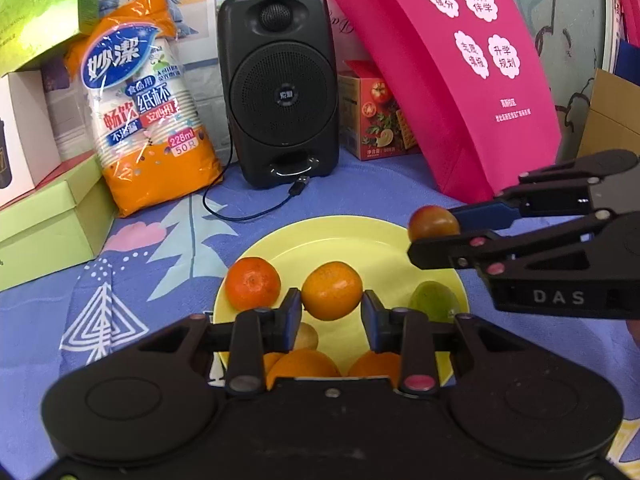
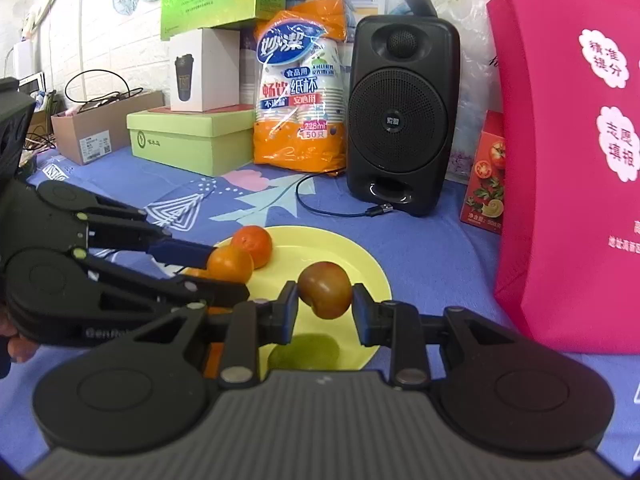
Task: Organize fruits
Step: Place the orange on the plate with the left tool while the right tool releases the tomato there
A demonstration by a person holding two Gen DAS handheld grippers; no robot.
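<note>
Yellow plate [image 1: 320, 236]: sits on the blue patterned cloth covering the surface, toward its near edge, and serves as the gathering place for the fruit.

Left gripper [image 1: 332, 310]: clamped on an orange [image 1: 331, 290], one pad on each flank, holding it just above the plate's middle. The side-on pinch keeps the round fruit from rolling free.

Right gripper [image 2: 325, 305]: closed on a reddish-brown fruit [image 2: 325, 289], possibly a plum, carried over the plate's right half. From the left wrist view it hangs clear of the rim; whether it is arriving or leaving cannot be told.

Fruit on the plate: a second orange [image 1: 252, 283] rests at the left edge; a green fruit [image 1: 434, 300] lies at the right edge, beneath the right gripper; more orange fruit [image 1: 302, 364] and a small pale one [image 1: 306, 335] crowd the near rim, partly hidden by the left gripper's frame.

Spacing: the two grippers work side by side without touching, each over its own half, which looks meant to keep them from colliding.

Backdrop: a black speaker [image 1: 278, 84] stands at the far edge of the surface, its cable [image 1: 240, 208] trailing toward the plate; an orange pack of paper cups [image 1: 146, 104] leans to its left, a pink bag [image 1: 448, 76] to its right.

Judgement: sorting appears under way, with both held fruits not yet set down.
</note>
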